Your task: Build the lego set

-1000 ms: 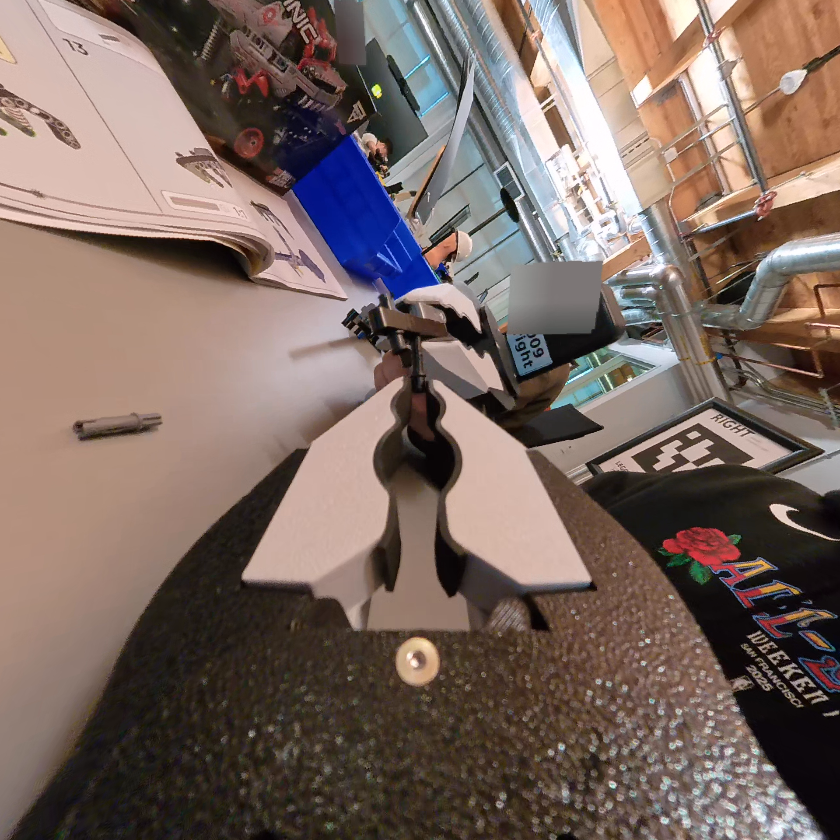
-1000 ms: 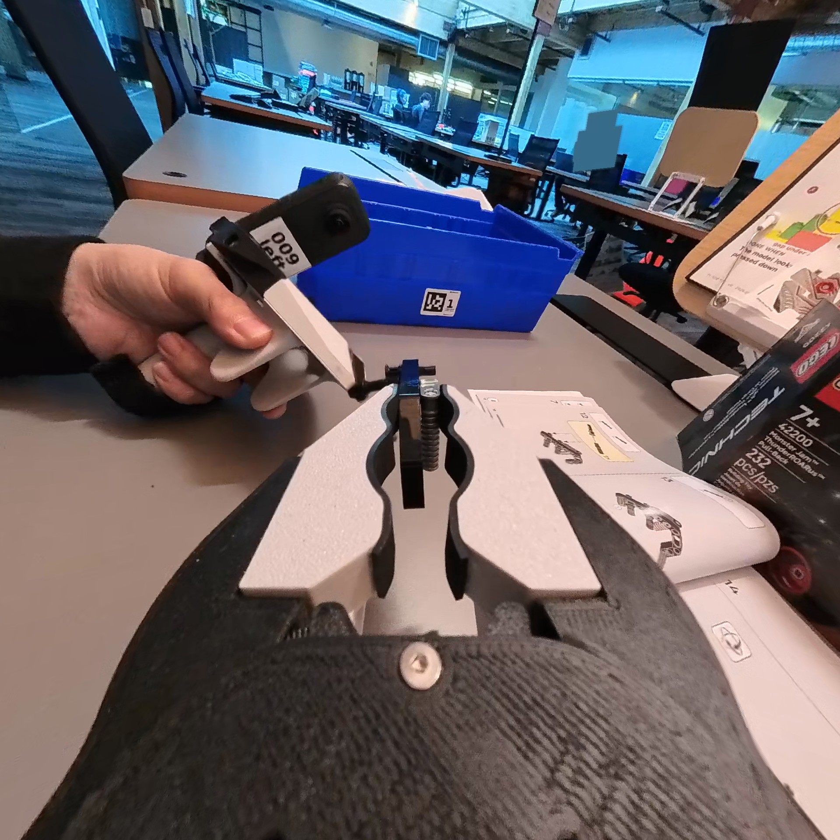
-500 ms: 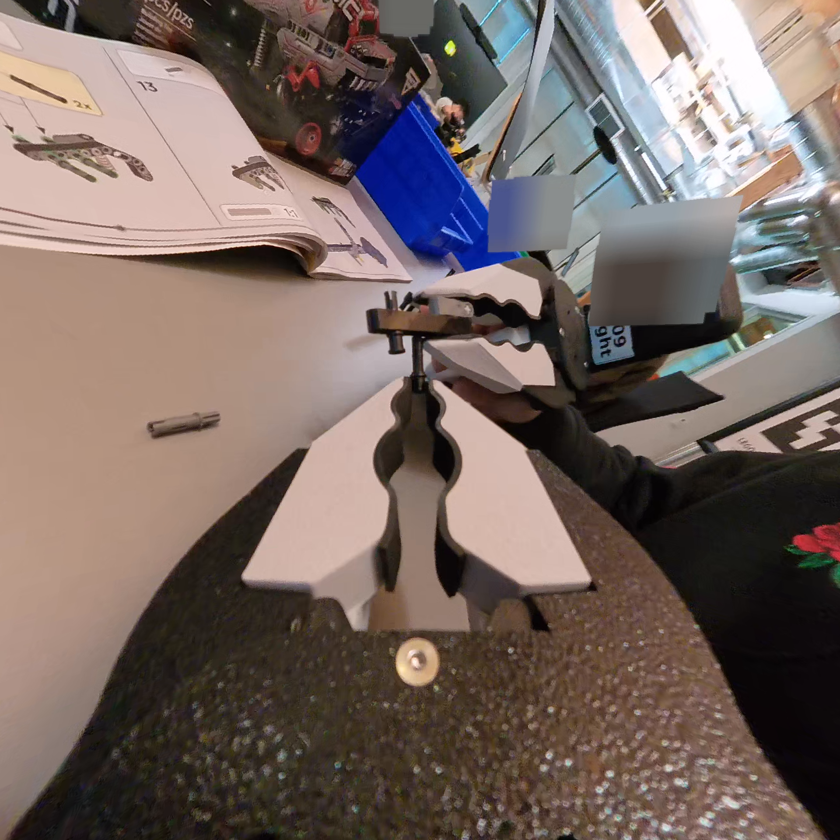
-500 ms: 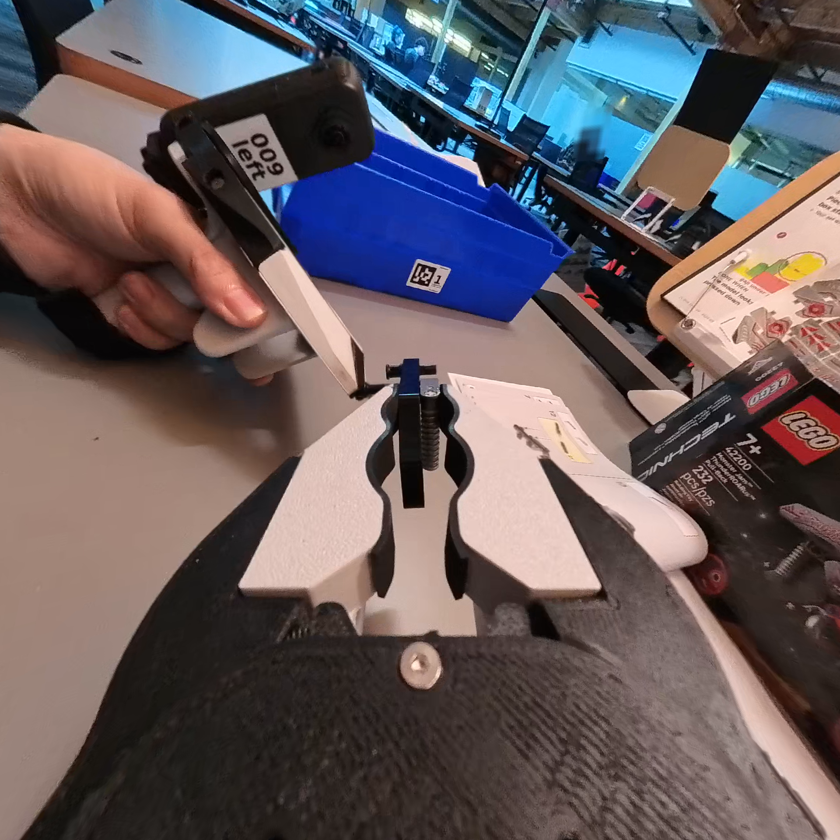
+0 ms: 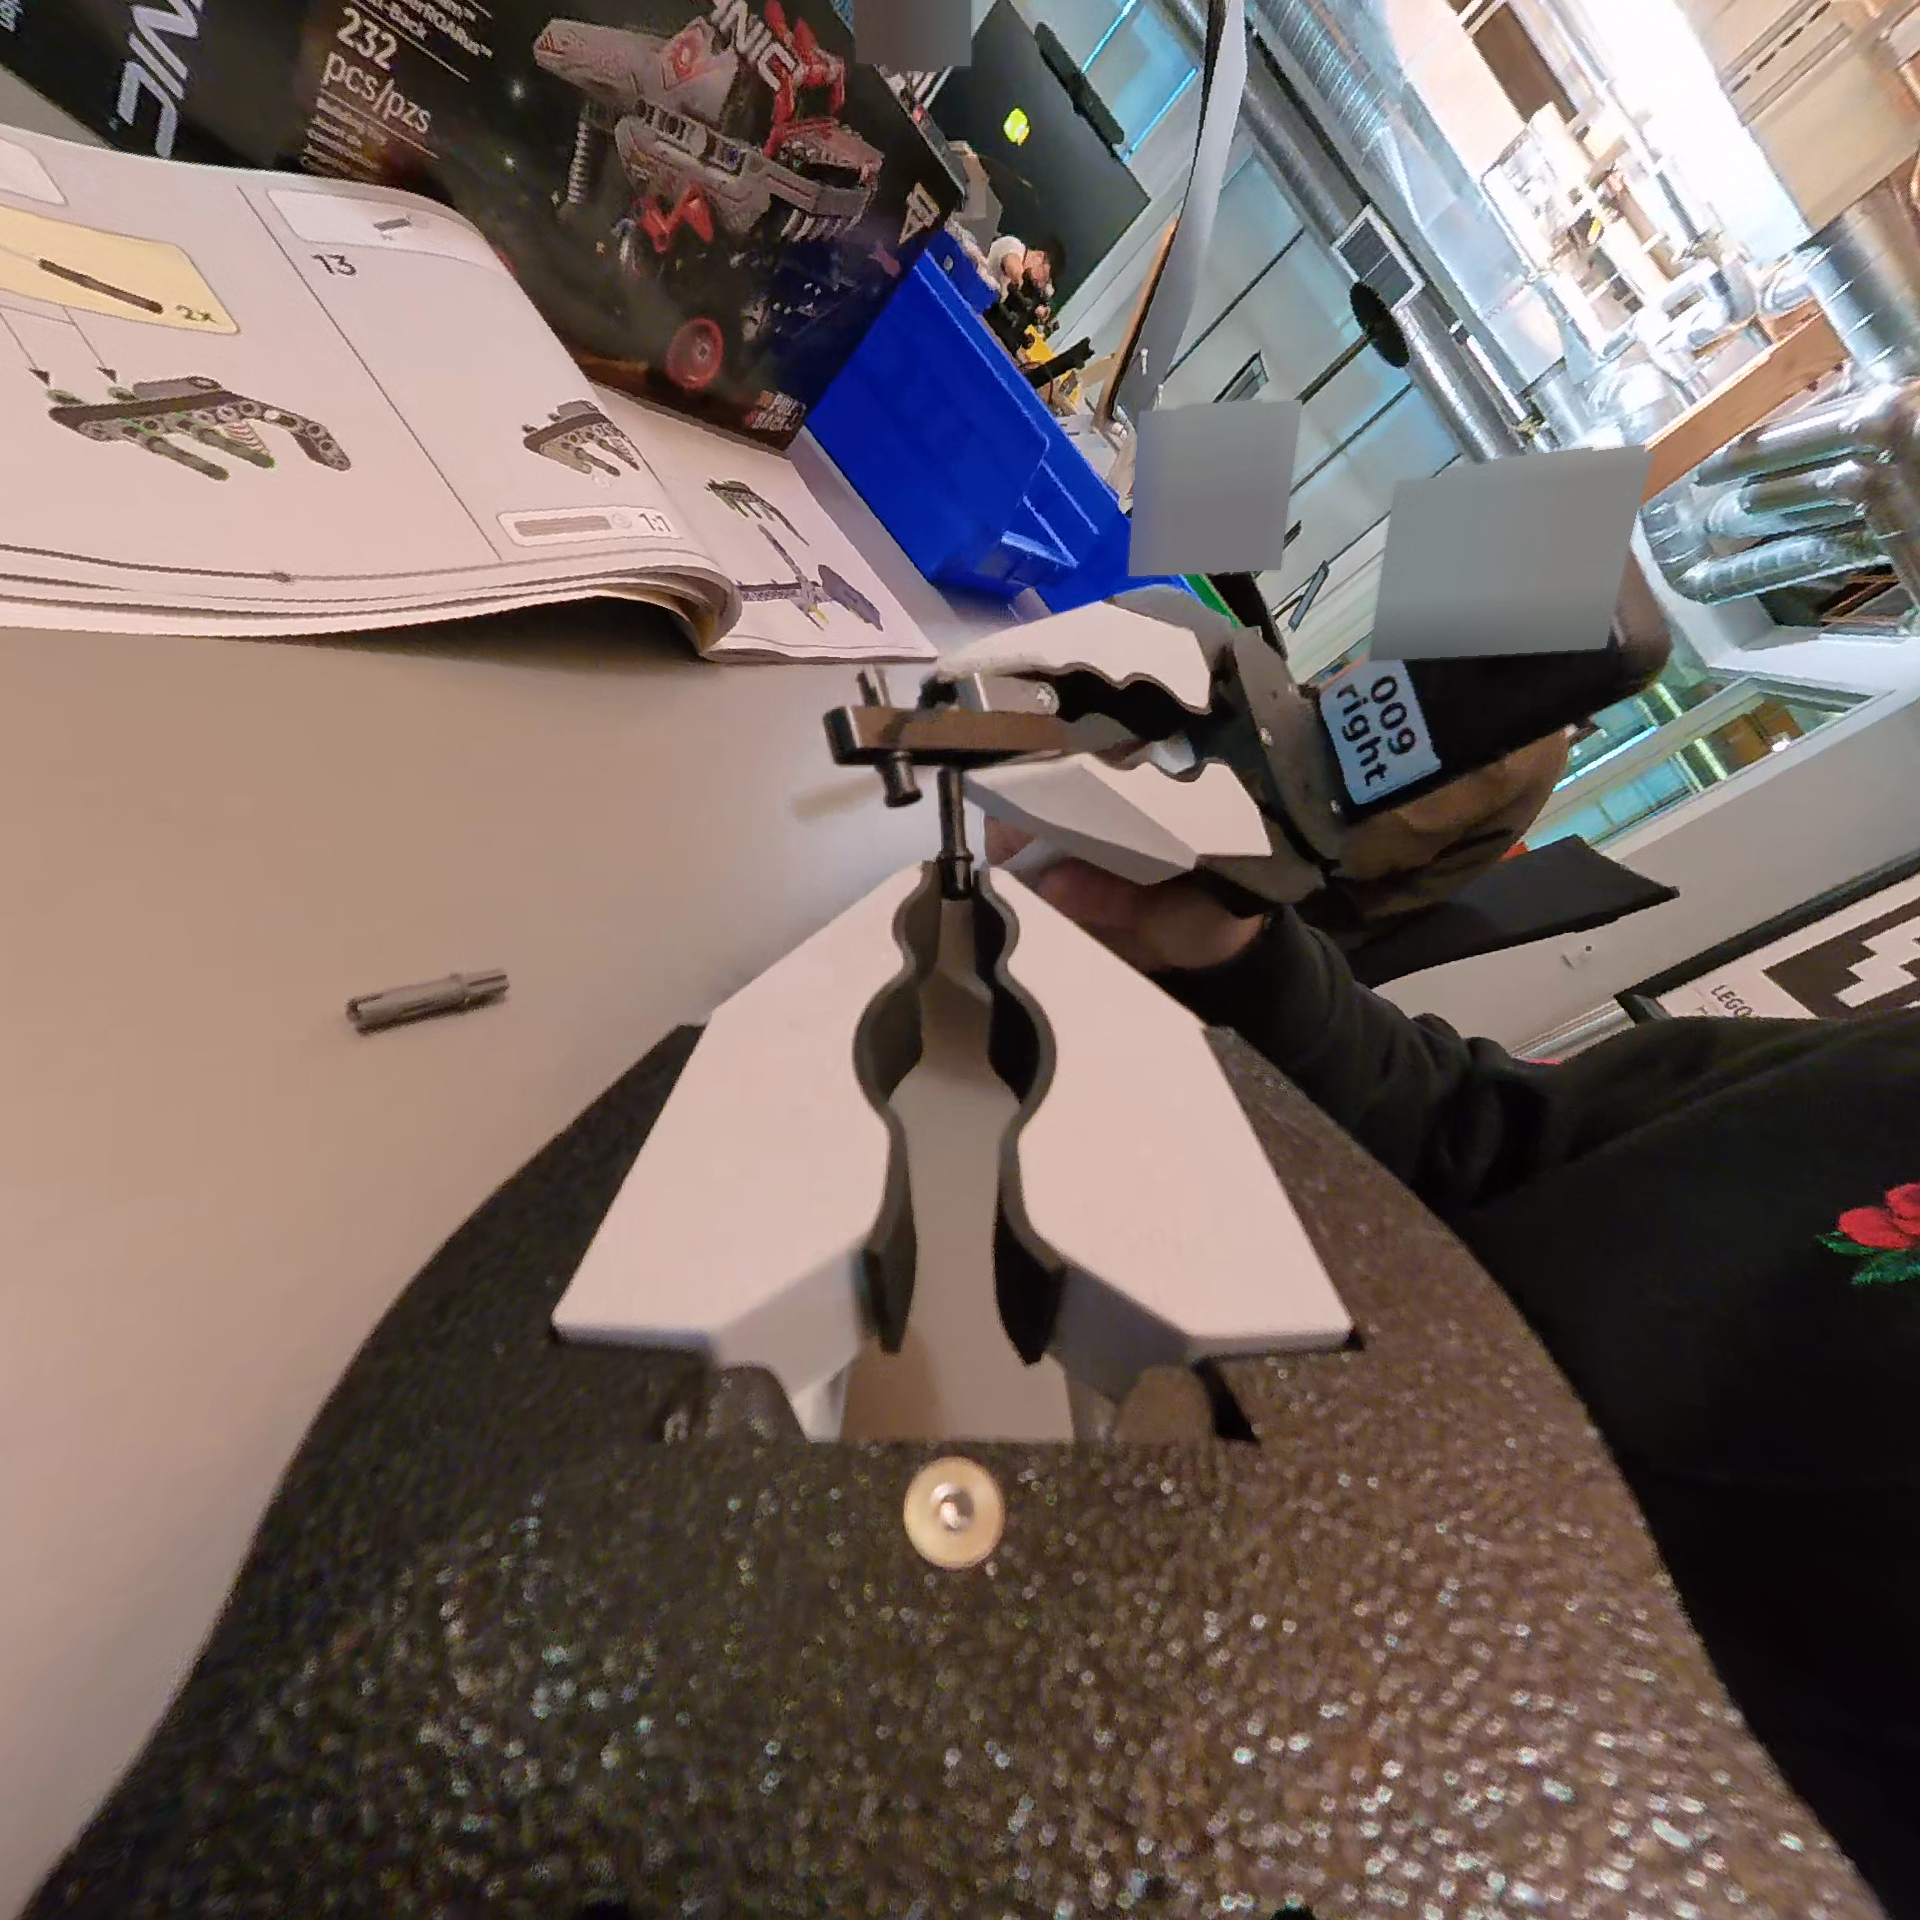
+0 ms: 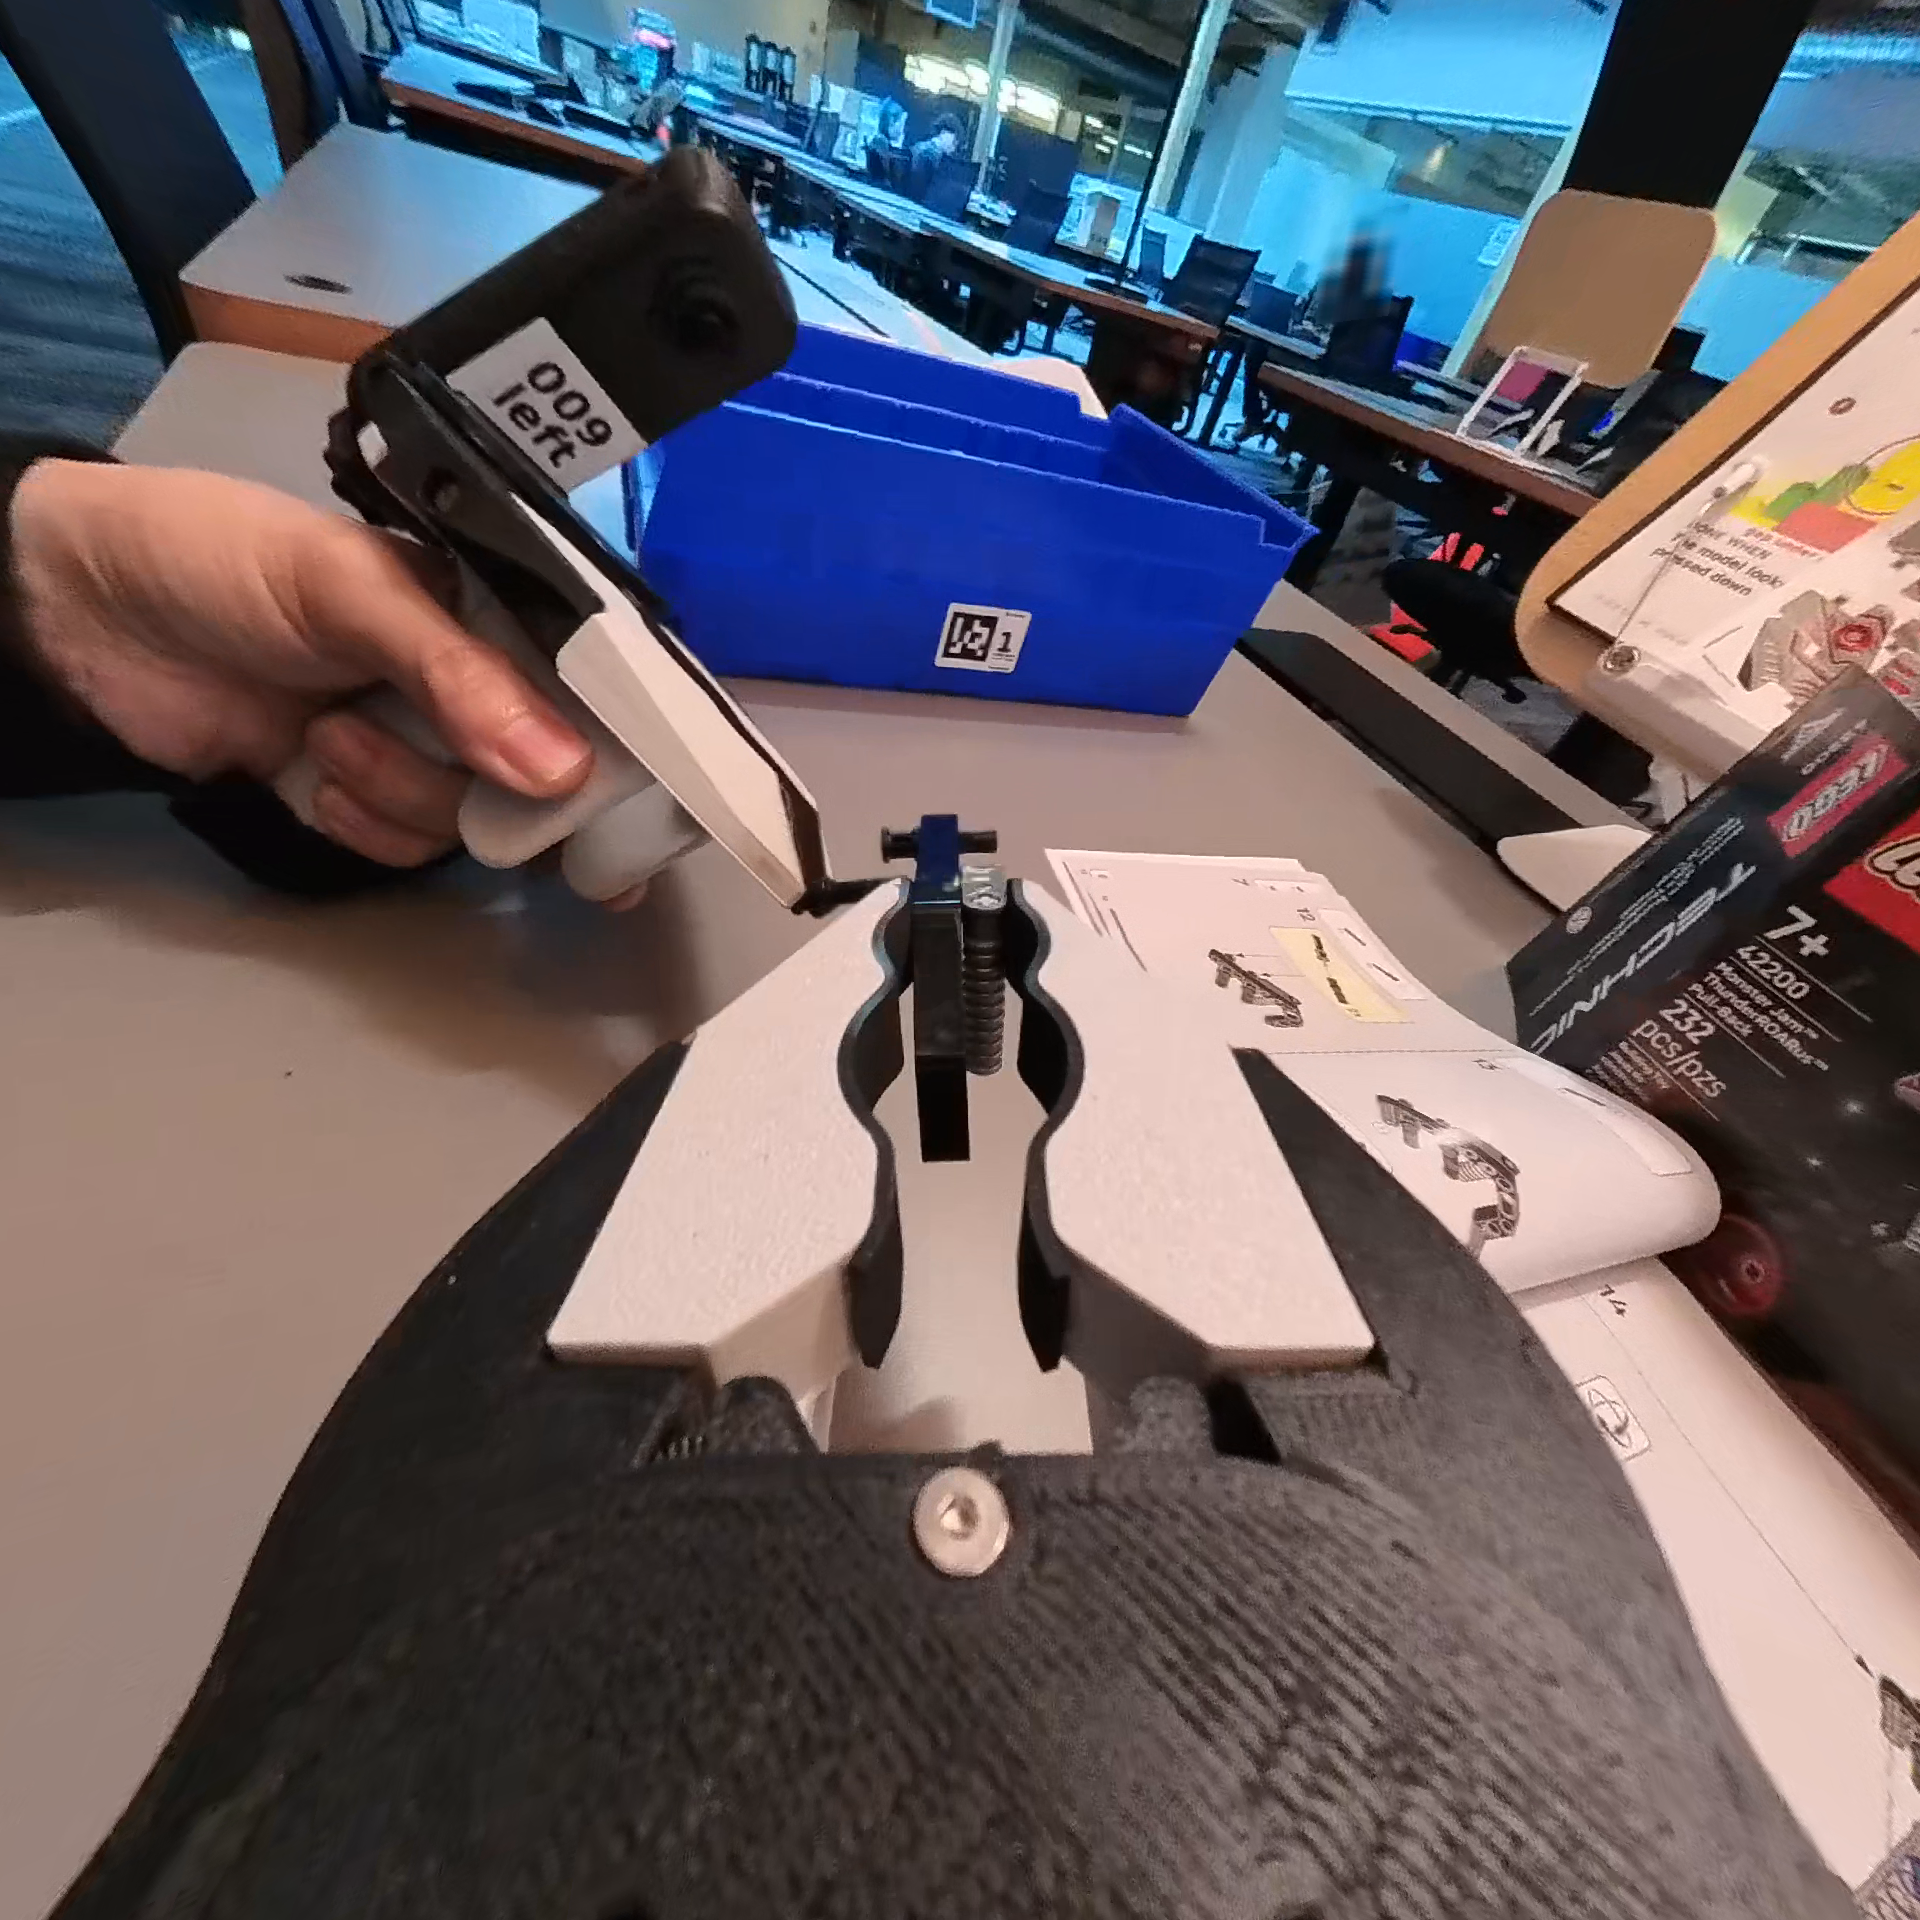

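My left gripper (image 5: 954,878) is shut on a thin black pin (image 5: 951,821) whose far end meets the underside of a black lego assembly (image 5: 940,727). My right gripper (image 6: 951,894) is shut on that assembly (image 6: 940,997), a black beam with a grey spring and a blue piece on top. In the right wrist view the left gripper (image 6: 816,899) comes in from the left, its tips touching the assembly's side. In the left wrist view the right gripper (image 5: 940,727) holds the assembly level above the grey table (image 5: 312,831).
A loose grey pin (image 5: 426,1003) lies on the table at left. The open instruction booklet (image 5: 312,457), the dark set box (image 5: 623,187) and a blue bin (image 6: 935,561) stand behind. A person's black sleeve (image 5: 1558,1143) is at right. The tips of both grippers are at nearly the same place.
The left gripper's view has swung so the right gripper's assembly now sits level, right above my left fingertips. Both grippers stay shut and joined at the pin.
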Demonstrator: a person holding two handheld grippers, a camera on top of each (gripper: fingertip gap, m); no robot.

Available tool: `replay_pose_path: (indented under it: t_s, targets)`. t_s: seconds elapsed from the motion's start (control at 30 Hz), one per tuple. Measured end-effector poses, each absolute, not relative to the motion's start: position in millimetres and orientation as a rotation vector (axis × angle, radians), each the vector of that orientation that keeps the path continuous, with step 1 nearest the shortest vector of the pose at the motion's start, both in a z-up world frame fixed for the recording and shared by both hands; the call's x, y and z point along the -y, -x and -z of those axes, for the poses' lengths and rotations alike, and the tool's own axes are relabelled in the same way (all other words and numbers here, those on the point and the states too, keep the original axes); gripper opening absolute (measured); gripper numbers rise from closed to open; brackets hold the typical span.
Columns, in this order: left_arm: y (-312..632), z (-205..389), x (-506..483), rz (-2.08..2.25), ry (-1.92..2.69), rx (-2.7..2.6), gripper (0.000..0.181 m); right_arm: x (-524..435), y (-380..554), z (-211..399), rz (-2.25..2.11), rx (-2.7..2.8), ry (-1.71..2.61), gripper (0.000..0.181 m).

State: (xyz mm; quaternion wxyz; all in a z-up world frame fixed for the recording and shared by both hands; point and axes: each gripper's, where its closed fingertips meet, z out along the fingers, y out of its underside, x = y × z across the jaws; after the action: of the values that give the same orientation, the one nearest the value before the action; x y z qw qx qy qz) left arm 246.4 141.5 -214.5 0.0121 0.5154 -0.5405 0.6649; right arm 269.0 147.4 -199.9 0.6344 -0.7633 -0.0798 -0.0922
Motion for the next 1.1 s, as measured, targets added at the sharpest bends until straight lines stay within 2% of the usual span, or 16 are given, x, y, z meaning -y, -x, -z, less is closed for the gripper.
replay_pose_path:
  t_s: [0.3, 0.6, 0.8, 0.97, 1.1]
  targets:
    - [-246, 213, -142, -2.083, -1.601, 1.680, 0.004, -149, -267, 203, 0.234, 0.211, 1.759, 0.014]
    - [-249, 219, -145, -2.040, -1.690, 1.940, 0.004, -149, -267, 206, 0.311, 0.254, 1.773, 0.014]
    - [-247, 210, -142, -2.120, -1.592, 1.581, 0.003, -151, -266, 200, 0.336, 0.234, 1.741, 0.014]
    - [-246, 205, -141, -2.142, -1.554, 1.489, 0.003, -149, -266, 195, 0.421, 0.296, 1.725, 0.014]
    - [-250, 214, -142, -2.095, -1.669, 1.735, 0.003, -150, -269, 201, 0.494, 0.329, 1.762, 0.014]
